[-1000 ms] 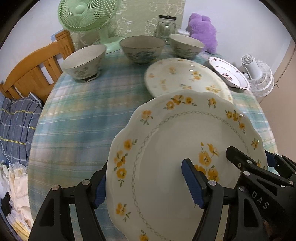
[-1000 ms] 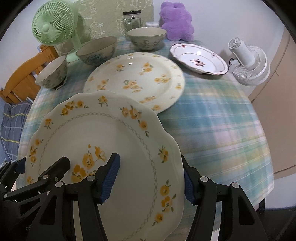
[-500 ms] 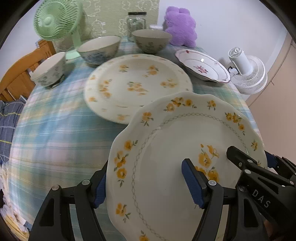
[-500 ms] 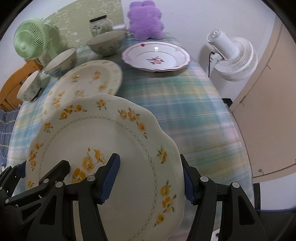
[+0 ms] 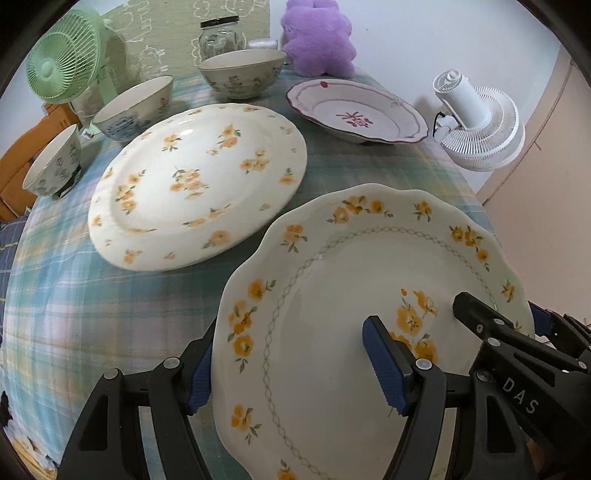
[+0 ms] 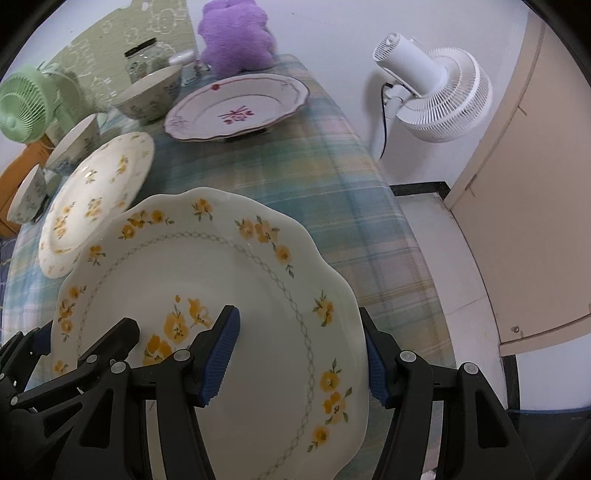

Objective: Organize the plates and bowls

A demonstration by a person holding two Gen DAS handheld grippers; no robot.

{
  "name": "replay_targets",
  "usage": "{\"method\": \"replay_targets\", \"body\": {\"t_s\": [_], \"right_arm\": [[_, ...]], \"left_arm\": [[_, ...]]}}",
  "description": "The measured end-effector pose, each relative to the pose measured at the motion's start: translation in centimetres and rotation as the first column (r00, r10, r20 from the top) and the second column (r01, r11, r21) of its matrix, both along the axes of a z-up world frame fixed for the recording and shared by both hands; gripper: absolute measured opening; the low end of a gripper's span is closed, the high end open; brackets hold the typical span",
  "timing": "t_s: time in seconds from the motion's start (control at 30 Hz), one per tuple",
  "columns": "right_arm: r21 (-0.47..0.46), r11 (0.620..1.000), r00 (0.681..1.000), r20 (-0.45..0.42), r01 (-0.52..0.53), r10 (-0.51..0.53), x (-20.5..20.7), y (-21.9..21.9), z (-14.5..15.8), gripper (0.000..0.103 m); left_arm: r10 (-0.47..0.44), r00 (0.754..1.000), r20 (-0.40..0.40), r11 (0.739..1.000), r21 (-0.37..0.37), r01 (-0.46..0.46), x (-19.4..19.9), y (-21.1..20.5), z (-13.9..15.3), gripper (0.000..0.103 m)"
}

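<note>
Carrying scalloped plate (image 5: 332,314) in both my grippers: left gripper (image 5: 291,369) clamps its left rim, right gripper (image 6: 299,354) its right rim. Plate in air just beside big flowered plate (image 5: 195,181). Next, probably: centre over big plate, lower level, release evenly.

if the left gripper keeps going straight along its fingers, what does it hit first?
Probably the checked tablecloth, just short of the round flowered plate. The left gripper already clamps the scalloped plate, so that plate's rim would likely touch first; depth is unclear.

White wall (image 6: 332,33), plaid table (image 6: 303,155), white fan (image 6: 439,96)
</note>
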State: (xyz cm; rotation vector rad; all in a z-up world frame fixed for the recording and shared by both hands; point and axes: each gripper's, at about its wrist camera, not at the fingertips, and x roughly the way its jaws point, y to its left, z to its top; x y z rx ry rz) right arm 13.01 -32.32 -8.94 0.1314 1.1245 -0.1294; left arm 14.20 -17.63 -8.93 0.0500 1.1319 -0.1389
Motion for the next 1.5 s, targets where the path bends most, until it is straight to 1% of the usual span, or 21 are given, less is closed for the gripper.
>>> {"method": "replay_targets", "body": {"t_s": [0.17, 0.37, 0.43, 0.53, 0.57, 0.63, 0.73, 0.8, 0.9, 0.93, 0.97, 1.0, 1.03, 1.27, 1.4, 1.5], "right_arm": [[0.007, 1.000, 1.000, -0.013, 0.007, -0.007, 0.7, -0.8, -0.9, 0.065], [0.001, 1.000, 1.000, -0.008, 0.003, -0.003, 1.2, -1.0, -1.2, 0.065], [-0.007, 1.000, 1.000, -0.002, 0.003, -0.003, 1.4, -1.0, -1.2, 0.065], [-0.010, 1.000, 1.000, -0.004, -0.003, 0.003, 1.6, -1.0, -1.1, 0.065], [-0.005, 1.000, 1.000, -0.008, -0.002, 0.002, 1.6, -1.1, -1.1, 0.065], [-0.010, 1.000, 1.000, -0.011, 0.004, -0.004, 1.5, -1.3, -0.9, 0.066], [-0.022, 1.000, 1.000, -0.008, 0.010, -0.010, 1.1, -1.4, 0.1, 0.066], [-0.022, 1.000, 1.000, 0.008, 0.008, -0.008, 0.6, -1.2, 1.0, 0.066], [-0.007, 1.000, 1.000, 0.027, 0.015, -0.015, -0.1, -0.7, 2.3, 0.070], [0.000, 1.000, 0.999, 0.034, 0.016, -0.016, -0.2, -0.6, 2.6, 0.070], [0.002, 1.000, 0.999, 0.044, 0.018, -0.018, -0.5, -0.3, 3.0, 0.073], [0.007, 1.000, 0.998, 0.055, 0.017, -0.017, -0.7, 0.0, 3.4, 0.079], [0.013, 1.000, 0.997, 0.070, 0.011, -0.012, -1.0, 0.4, 3.9, 0.081], [0.006, 0.999, 0.989, 0.139, -0.042, 0.041, -1.8, 5.0, 6.3, 0.082], [-0.022, 0.999, 0.984, 0.172, -0.039, 0.042, -2.1, 7.4, 7.6, 0.082], [-0.030, 0.999, 0.984, 0.171, -0.033, 0.038, -2.0, 9.0, 8.1, 0.082]], "left_arm": [[0.005, 1.000, -0.005, 1.000, 0.011, -0.005, 0.7, -0.5, -0.7, 0.073], [0.032, 0.999, 0.003, 0.999, -0.001, -0.032, 1.1, -0.5, -1.1, 0.073], [0.029, 1.000, 0.012, 0.999, 0.016, -0.029, 1.2, -0.6, -1.0, 0.073], [0.029, 1.000, -0.002, 0.999, 0.027, -0.029, 1.1, -0.6, -0.9, 0.076], [0.030, 1.000, -0.011, 0.999, 0.024, -0.029, 1.1, -0.5, -0.9, 0.082], [0.036, 0.999, -0.020, 0.999, 0.025, -0.035, 0.9, -0.2, -0.6, 0.089], [0.044, 0.999, -0.013, 0.999, 0.016, -0.044, 0.3, 0.4, 0.4, 0.095], [0.045, 0.999, -0.011, 0.999, 0.010, -0.045, 0.0, 1.0, 1.1, 0.096], [0.040, 0.999, -0.007, 0.999, -0.002, -0.040, -0.7, 1.8, 1.9, 0.096], [0.029, 1.000, -0.001, 1.000, -0.006, -0.029, -1.0, 2.1, 2.3, 0.098], [0.019, 1.000, 0.005, 1.000, -0.008, -0.019, -1.1, 2.4, 2.5, 0.100], [0.006, 1.000, 0.015, 1.000, -0.009, -0.006, -1.4, 2.6, 2.9, 0.100], [-0.002, 1.000, 0.024, 1.000, -0.008, 0.002, -1.5, 2.9, 3.2, 0.100], [-0.008, 0.997, 0.080, 1.000, -0.011, 0.009, -2.2, 5.8, 5.5, 0.100], [-0.009, 0.995, 0.094, 1.000, -0.014, 0.010, -2.1, 7.9, 6.1, 0.100], [-0.010, 0.993, 0.115, 1.000, -0.018, 0.012, -1.6, 9.4, 6.6, 0.100]]}}
